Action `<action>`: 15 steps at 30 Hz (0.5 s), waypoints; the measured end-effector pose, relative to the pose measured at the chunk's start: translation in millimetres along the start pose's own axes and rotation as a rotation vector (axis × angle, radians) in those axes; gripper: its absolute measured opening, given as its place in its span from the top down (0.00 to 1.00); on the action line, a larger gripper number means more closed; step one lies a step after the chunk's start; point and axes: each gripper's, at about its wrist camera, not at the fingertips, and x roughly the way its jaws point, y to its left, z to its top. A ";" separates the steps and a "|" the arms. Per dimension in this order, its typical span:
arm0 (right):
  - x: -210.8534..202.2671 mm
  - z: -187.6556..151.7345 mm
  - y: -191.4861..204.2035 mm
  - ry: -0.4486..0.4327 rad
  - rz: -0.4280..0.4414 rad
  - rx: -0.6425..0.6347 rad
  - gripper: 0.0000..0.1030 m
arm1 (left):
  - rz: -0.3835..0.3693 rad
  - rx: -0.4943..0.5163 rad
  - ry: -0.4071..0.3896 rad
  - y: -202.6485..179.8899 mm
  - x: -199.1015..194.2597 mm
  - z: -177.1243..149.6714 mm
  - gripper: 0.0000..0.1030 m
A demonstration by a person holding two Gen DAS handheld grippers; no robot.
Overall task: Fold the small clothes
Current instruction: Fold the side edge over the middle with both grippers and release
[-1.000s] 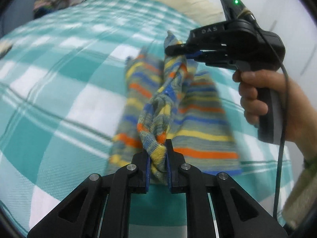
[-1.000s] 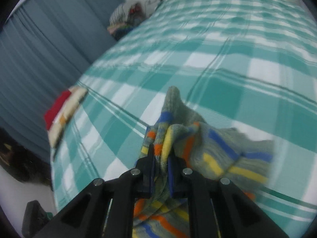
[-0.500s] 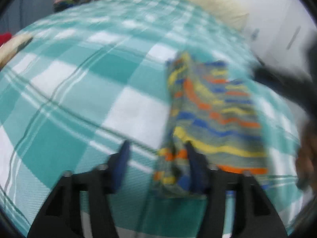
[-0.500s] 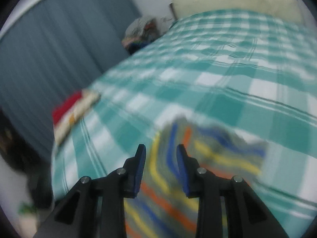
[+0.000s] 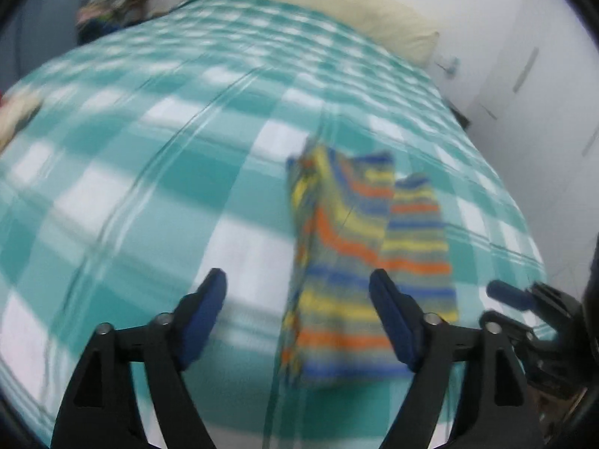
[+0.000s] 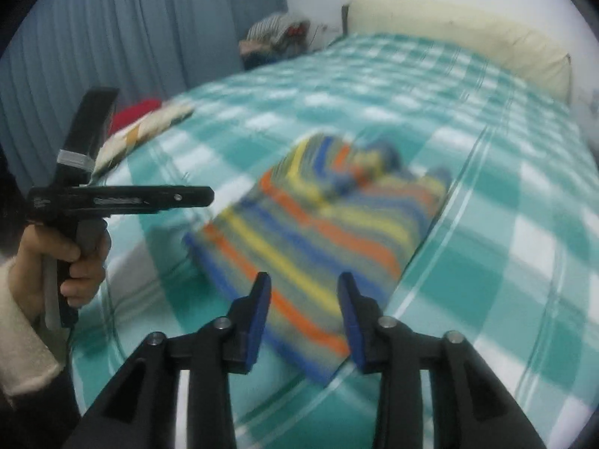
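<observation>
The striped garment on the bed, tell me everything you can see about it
The striped garment is a small knit-looking piece with orange, yellow and blue bands on grey-green. It lies on the teal checked bedspread, folded into a rough rectangle, one layer lapped over another and a bunched lump near its far end. Both pictures are blurred, so seams and its exact type are unclear. Nothing grips it: the left gripper and right gripper have just been opening and hover over its near edge, jaws apart.

Teal-and-white checked bedspread (image 6: 486, 194), garment (image 6: 318, 232) striped orange, yellow, blue, grey, blue-grey curtain (image 6: 131, 30), cream headboard (image 6: 468, 33)
</observation>
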 end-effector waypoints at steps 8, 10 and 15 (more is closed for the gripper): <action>49.2 49.5 -43.4 -0.063 0.028 0.077 0.62 | 0.160 0.081 0.132 -12.3 101.6 43.0 0.62; 83.1 42.4 -48.1 0.028 0.035 0.089 0.63 | 0.133 -0.005 0.147 7.0 112.9 41.1 0.65; 94.4 20.0 -56.4 0.049 -0.014 0.157 0.65 | 0.208 -0.028 0.118 22.7 95.2 39.8 0.88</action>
